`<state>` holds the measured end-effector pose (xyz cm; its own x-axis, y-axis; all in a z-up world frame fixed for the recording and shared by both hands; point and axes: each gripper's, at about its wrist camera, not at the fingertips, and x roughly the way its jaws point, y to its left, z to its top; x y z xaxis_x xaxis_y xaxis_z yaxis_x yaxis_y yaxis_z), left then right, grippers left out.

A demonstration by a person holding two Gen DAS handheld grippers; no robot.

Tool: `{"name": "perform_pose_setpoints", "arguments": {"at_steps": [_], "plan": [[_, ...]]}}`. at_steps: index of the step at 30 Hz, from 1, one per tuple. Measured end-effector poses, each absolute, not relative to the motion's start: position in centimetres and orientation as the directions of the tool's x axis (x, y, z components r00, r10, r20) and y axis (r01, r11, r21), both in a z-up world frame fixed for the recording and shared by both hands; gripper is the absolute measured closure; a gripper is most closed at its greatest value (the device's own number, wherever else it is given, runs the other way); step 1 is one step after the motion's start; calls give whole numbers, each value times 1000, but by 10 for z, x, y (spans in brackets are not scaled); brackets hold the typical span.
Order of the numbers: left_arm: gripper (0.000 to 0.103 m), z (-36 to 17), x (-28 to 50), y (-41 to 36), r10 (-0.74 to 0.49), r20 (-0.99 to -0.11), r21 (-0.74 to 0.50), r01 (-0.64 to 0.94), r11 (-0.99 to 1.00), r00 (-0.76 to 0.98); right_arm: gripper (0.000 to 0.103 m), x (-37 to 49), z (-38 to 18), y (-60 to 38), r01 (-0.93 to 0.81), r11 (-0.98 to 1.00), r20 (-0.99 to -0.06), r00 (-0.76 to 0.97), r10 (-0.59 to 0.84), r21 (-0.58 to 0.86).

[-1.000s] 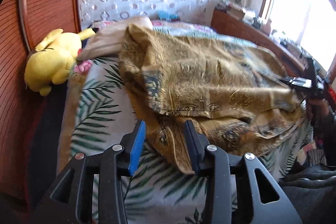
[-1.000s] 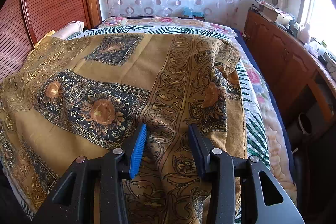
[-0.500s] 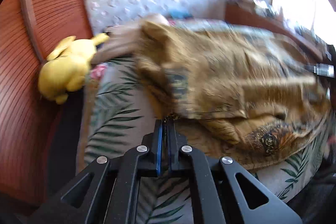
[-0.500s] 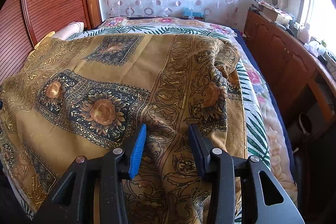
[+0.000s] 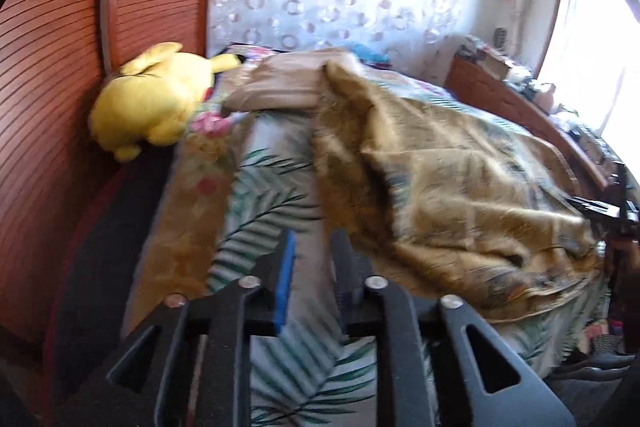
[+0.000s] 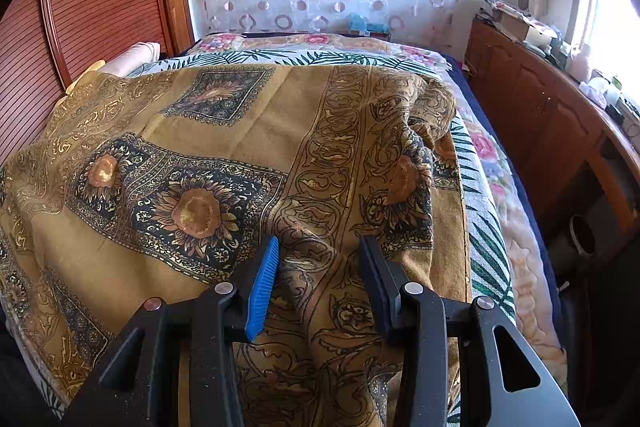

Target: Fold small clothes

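Observation:
A mustard-gold cloth with dark sunflower panels [image 6: 208, 155] lies spread and rumpled over the bed; in the left wrist view [image 5: 460, 183] it is bunched toward the right. My left gripper [image 5: 314, 247] is open and empty over the palm-leaf bedsheet [image 5: 272, 199], just left of the cloth's near edge. My right gripper [image 6: 318, 247] is open, its fingers straddling a raised ridge of the cloth without closing on it. The right gripper also shows at the far right of the left wrist view [image 5: 600, 205].
A yellow plush toy [image 5: 156, 99] and a beige pillow [image 5: 288, 83] lie at the head of the bed. A ribbed wooden wall [image 5: 52, 67] runs along the left. A wooden cabinet with clutter [image 6: 560, 99] stands on the right, below a window.
My left gripper closed at the cloth's near edge half a second ago, then opened again and now sits left of the cloth, which has bunched rightward. The right gripper has not moved.

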<state>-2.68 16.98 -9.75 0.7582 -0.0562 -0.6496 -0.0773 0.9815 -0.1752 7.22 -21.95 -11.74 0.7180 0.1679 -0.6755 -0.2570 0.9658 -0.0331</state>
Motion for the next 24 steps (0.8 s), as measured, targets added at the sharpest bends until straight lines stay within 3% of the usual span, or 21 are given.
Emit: {"name": "perform_pose_setpoints", "arguments": {"at_steps": [5, 9, 18, 20, 24], "plan": [[74, -105, -6, 146, -137, -681, -199, -2, 980, 719, 60, 72, -118, -220, -259, 965, -676, 717, 169, -33], [74, -120, 9, 138, -132, -737, -189, -14, 982, 663, 60, 72, -118, -222, -260, 965, -675, 718, 172, -31], [74, -122, 21, 146, -125, -724, -222, -58, 973, 678, 60, 72, -117, -225, -263, 965, -673, 718, 178, -25], [94, -123, 19, 149, -126, -710, -230, -59, 971, 692, 60, 72, -117, -225, -263, 965, -672, 718, 179, -24], [98, -110, 4, 156, -115, -663, -223, -48, 974, 739, 60, 72, -118, -226, -264, 964, -673, 718, 178, -26]]}}
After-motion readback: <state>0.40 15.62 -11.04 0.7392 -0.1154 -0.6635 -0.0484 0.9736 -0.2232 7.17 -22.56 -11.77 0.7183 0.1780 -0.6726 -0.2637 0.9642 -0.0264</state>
